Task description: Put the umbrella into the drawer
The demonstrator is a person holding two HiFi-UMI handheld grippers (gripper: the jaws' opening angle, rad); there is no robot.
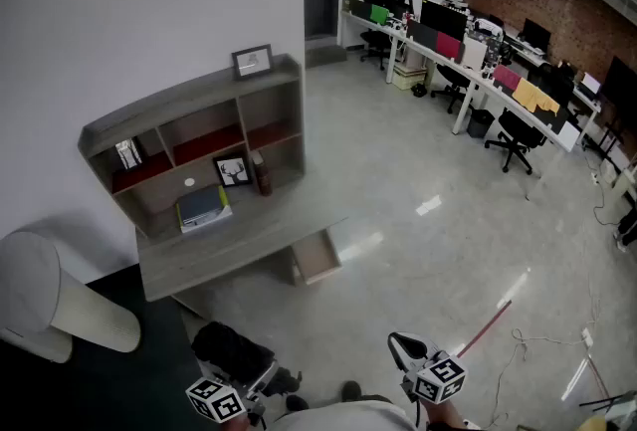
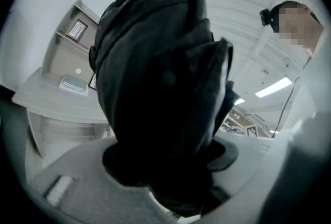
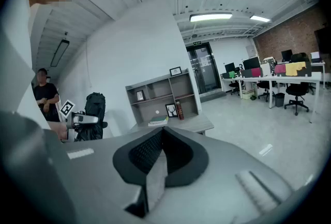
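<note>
A: Black folded umbrella (image 1: 234, 351) noted, carried low and well apart from the worktop (image 1: 229, 250). Why is it held so?

B: It is clamped in the left tongs (image 1: 259, 381), which are set wide round the bundled fabric. A carry toward the drawer (image 1: 317, 258) is judged to be in hand. The drawer is seen pulled out beneath the worktop, ready to receive it.

A: Right tongs (image 3: 161, 132)?

B: Brought together, nothing between them. Likely left free for the drawer front afterwards.

A: What cannot be read?

B: The left pads are buried behind fabric in the left gripper view, so contact is inferred from the fabric filling the gap. The umbrella's handle is not made out. The drawer's inside is only partly seen from above, and whether it is bare cannot be told. A thin red rod (image 1: 485, 327) on the floor is not identified.
</note>
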